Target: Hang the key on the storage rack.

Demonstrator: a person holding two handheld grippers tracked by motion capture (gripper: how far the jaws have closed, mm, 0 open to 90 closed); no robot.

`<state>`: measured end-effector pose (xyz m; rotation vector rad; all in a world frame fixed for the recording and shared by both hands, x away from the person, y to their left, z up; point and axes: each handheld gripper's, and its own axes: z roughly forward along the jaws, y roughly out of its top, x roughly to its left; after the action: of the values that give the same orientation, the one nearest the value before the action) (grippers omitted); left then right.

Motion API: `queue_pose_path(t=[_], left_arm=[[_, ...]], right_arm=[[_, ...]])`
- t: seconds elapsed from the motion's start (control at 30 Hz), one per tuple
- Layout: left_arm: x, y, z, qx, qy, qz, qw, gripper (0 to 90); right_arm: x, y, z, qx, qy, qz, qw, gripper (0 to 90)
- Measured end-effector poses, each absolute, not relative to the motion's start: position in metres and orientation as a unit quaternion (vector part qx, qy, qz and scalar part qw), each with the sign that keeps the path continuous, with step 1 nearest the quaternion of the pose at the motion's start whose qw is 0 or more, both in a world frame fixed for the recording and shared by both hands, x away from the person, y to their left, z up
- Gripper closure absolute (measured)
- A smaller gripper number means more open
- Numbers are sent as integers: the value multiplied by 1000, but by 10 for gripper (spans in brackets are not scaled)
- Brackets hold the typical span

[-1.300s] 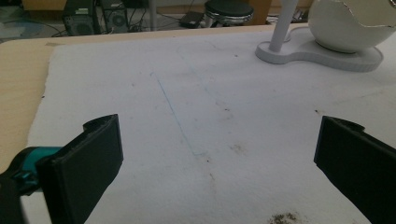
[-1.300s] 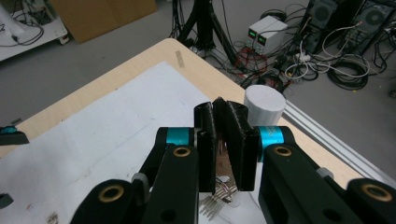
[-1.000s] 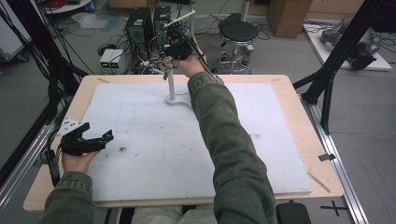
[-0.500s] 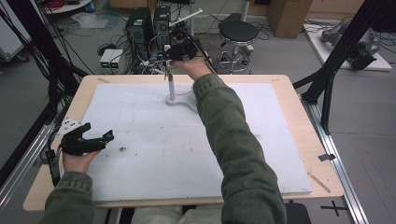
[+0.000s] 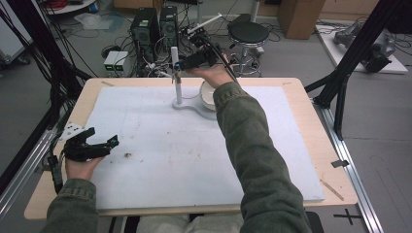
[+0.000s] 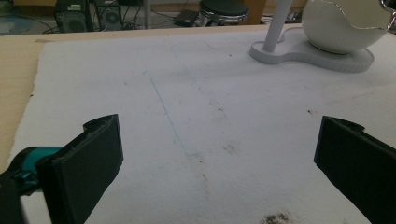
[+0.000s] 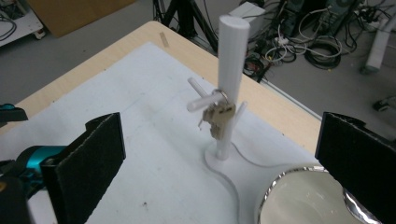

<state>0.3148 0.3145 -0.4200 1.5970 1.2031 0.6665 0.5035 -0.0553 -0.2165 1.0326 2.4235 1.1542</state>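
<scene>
A white stand (image 7: pixel 232 60) with short pegs rises from the far part of the white mat. A small bunch of keys (image 7: pixel 217 116) hangs by its ring on one peg. My right gripper (image 7: pixel 229 140) is a little back from the post; its jaws have just been opening, stand wide apart and hold nothing. In the high view, the right gripper (image 5: pixel 187 62) hovers beside the stand's post (image 5: pixel 177 77). A white bowl (image 5: pixel 208 95) sits on the stand's base. My left gripper (image 5: pixel 104 143) rests open and empty at the mat's left edge.
The white mat (image 5: pixel 184 160) covers most of the wooden table (image 5: pixel 311 97). The left gripper view looks across the mat at the stand's base (image 6: pixel 299 49) and the bowl (image 6: pixel 343 25). Computers, cables and a stool (image 5: pixel 248 33) stand on the floor beyond the table.
My right hand has drawn back to the right from the post, which uncovers the bowl. The left hand has kept still.
</scene>
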Motion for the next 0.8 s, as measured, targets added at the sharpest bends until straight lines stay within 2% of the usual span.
queue_pose_path(t=[0.8], left_arm=[[313,314,-419,660,496,277,492,17]], right_arm=[[474,-120,-228,394,820,383,158,8]])
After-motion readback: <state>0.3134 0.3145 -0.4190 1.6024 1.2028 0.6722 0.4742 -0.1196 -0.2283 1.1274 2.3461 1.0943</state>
